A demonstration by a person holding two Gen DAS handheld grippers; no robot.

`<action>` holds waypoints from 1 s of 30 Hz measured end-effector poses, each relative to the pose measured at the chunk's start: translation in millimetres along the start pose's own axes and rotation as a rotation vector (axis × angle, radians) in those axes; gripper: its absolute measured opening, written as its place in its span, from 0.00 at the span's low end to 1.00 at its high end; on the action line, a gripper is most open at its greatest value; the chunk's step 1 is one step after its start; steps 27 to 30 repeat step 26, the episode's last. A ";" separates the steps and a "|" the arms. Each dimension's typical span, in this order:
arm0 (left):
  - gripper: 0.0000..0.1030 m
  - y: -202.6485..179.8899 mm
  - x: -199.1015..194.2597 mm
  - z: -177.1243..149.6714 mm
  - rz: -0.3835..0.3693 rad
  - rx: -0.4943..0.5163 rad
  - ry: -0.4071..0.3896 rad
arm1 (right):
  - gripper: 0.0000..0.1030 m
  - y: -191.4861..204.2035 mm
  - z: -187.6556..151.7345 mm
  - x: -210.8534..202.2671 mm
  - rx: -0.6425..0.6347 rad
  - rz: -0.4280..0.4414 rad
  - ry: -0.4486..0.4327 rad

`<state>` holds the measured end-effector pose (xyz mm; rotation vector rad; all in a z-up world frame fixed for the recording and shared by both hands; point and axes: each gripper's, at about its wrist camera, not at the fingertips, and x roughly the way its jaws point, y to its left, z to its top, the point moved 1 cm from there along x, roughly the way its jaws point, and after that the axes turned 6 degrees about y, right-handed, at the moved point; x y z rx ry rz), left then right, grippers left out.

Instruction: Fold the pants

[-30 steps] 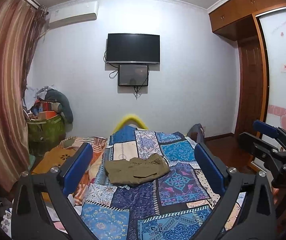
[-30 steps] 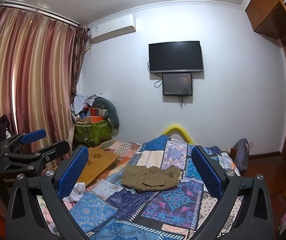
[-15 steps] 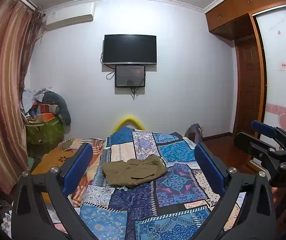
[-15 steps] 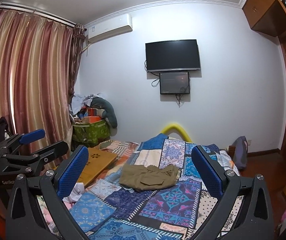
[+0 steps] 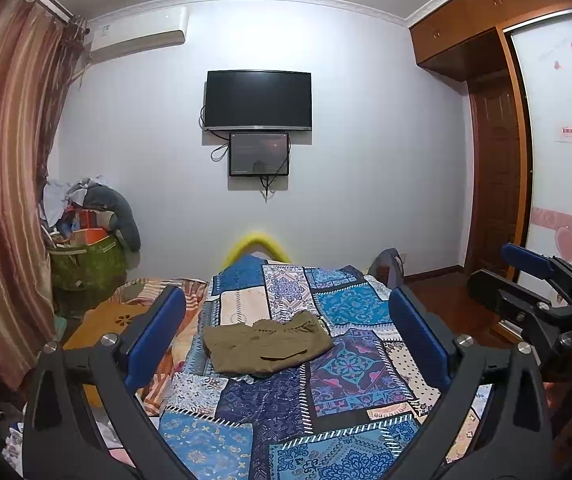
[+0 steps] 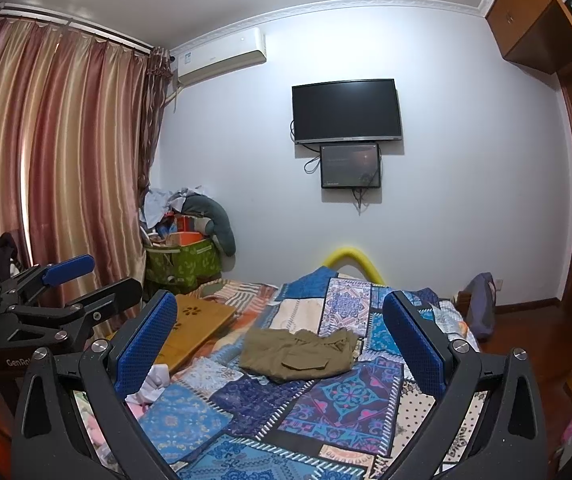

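Note:
Olive-brown pants lie folded into a compact rectangle on the patchwork quilt, mid-bed. They also show in the right wrist view. My left gripper is open and empty, held well back from the pants and above the bed's near end. My right gripper is open and empty too, equally far from the pants. The right gripper appears at the right edge of the left wrist view; the left gripper appears at the left edge of the right wrist view.
A wooden lap tray and loose cloths lie on the bed's left side. A green bin piled with clothes stands by the curtain. A TV hangs on the far wall. A wardrobe is at the right.
Both grippers have drifted slightly, so the room shifts a little in each view. The pants have not moved and both grippers stay open.

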<state>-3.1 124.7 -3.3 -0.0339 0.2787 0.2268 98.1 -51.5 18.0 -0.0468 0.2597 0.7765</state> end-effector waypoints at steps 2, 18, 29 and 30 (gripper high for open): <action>1.00 0.5 -0.9 -0.2 -0.005 -0.002 -0.003 | 0.99 -0.6 0.1 0.1 0.004 0.001 0.000; 1.00 -1.8 1.1 -1.1 -0.006 0.000 0.012 | 0.99 -0.3 -1.7 -1.8 0.010 0.005 -0.011; 1.00 -3.1 2.9 -3.1 -0.008 0.000 0.021 | 0.99 1.0 -1.2 -2.4 0.011 0.006 -0.009; 1.00 -3.1 2.9 -3.1 -0.008 0.000 0.021 | 0.99 1.0 -1.2 -2.4 0.011 0.006 -0.009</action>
